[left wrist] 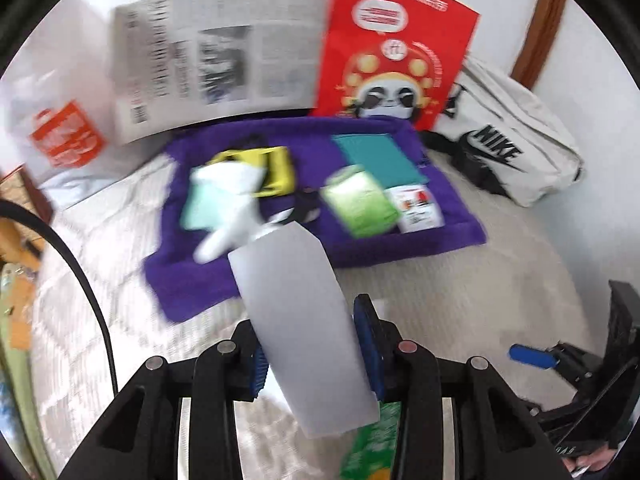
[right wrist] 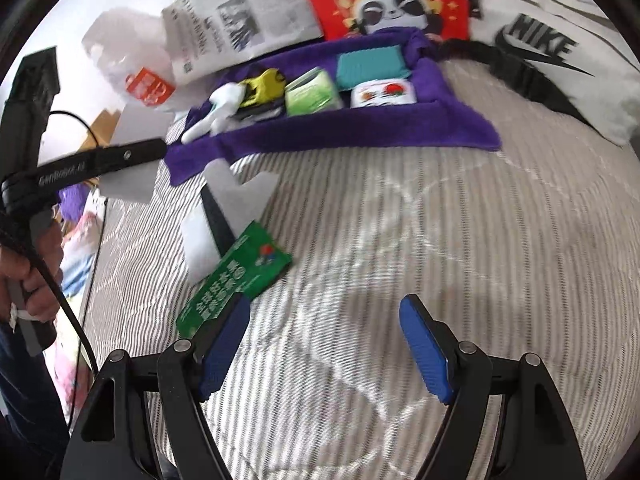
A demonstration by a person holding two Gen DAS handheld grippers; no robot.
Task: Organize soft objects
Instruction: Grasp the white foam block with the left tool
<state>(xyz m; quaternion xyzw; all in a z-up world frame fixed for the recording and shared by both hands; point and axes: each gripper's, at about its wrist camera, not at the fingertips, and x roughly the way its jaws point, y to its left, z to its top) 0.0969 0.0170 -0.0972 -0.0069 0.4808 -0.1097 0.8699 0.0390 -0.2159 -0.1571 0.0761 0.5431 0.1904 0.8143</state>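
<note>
My left gripper is shut on a flat white packet, with both blue pads pressed on its sides, above the striped bedspread. In the right wrist view the same white packet hangs at the left with a black finger across it. A green printed packet lies on the bedspread just below it and shows under the left gripper as a green packet. My right gripper is open over bare bedspread, holding nothing. Beyond, a purple fabric tray holds soft packs.
In the purple tray lie a white glove-like item, a yellow item, a light green pack, a teal cloth and a red-printed white pack. Behind stand a newspaper, a red panda bag and a white Nike bag.
</note>
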